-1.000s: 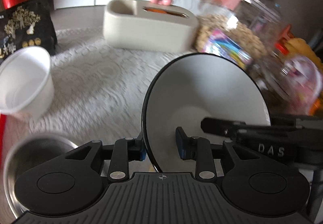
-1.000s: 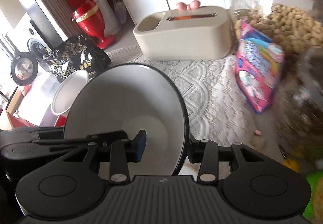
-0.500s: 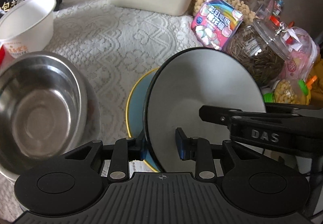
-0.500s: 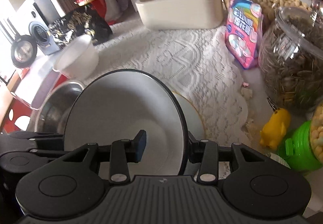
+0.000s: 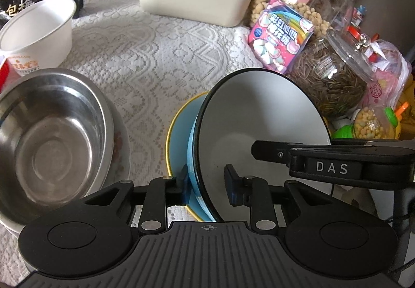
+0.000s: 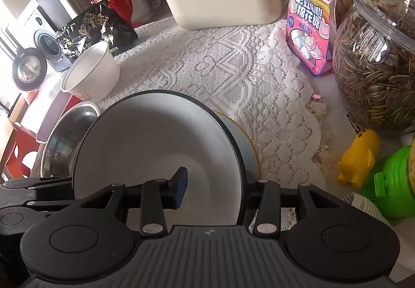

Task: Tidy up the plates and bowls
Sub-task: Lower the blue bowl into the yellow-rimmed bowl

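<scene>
Bowl (image 5: 262, 119): held tilted, just above the blue plate (image 5: 179, 132).
Left gripper (image 5: 207, 181): clamped on the near-left rim.
Right gripper (image 6: 215, 184): clamped on the opposite rim.

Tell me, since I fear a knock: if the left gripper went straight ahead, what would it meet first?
Probably the marshmallow bag, leaning on the seed jar. The left gripper straddles the white bowl rim, which travels with it over the blue plate. Depth is unclear, so the jar may come first.
</scene>
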Demonstrator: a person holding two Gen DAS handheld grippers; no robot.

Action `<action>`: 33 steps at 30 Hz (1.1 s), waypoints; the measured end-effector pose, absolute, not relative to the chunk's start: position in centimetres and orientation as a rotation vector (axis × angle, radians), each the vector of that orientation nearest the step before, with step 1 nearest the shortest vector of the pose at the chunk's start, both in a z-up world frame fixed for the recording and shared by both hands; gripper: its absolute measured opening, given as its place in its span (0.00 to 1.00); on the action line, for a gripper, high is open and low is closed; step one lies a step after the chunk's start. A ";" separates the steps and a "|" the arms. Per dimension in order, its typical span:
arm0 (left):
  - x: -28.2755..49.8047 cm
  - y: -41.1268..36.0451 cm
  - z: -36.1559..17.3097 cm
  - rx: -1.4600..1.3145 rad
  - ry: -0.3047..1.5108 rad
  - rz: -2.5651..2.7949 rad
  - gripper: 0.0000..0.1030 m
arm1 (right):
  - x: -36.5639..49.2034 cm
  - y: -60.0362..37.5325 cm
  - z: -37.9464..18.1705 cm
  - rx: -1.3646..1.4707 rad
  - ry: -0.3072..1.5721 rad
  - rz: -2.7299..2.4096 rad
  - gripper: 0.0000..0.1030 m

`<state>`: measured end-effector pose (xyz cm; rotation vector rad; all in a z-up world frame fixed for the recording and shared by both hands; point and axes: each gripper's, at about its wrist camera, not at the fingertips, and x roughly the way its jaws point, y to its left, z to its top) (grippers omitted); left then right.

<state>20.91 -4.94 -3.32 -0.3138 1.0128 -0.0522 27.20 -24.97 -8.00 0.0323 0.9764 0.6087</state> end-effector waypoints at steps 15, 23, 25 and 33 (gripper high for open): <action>20.5 -5.1 -3.0 -0.306 1.012 -0.053 0.28 | 27.2 -24.9 -8.0 0.027 0.975 0.609 0.41; 20.4 -4.9 -2.9 -0.307 1.015 -0.051 0.26 | 27.2 -25.1 -8.0 0.031 0.973 0.612 0.41; 20.4 -4.9 -2.9 -0.311 1.015 -0.052 0.26 | 27.2 -25.2 -7.9 0.036 0.973 0.614 0.41; 20.1 -4.6 -2.7 -0.318 1.008 -0.049 0.25 | 27.1 -25.4 -7.9 0.042 0.966 0.617 0.41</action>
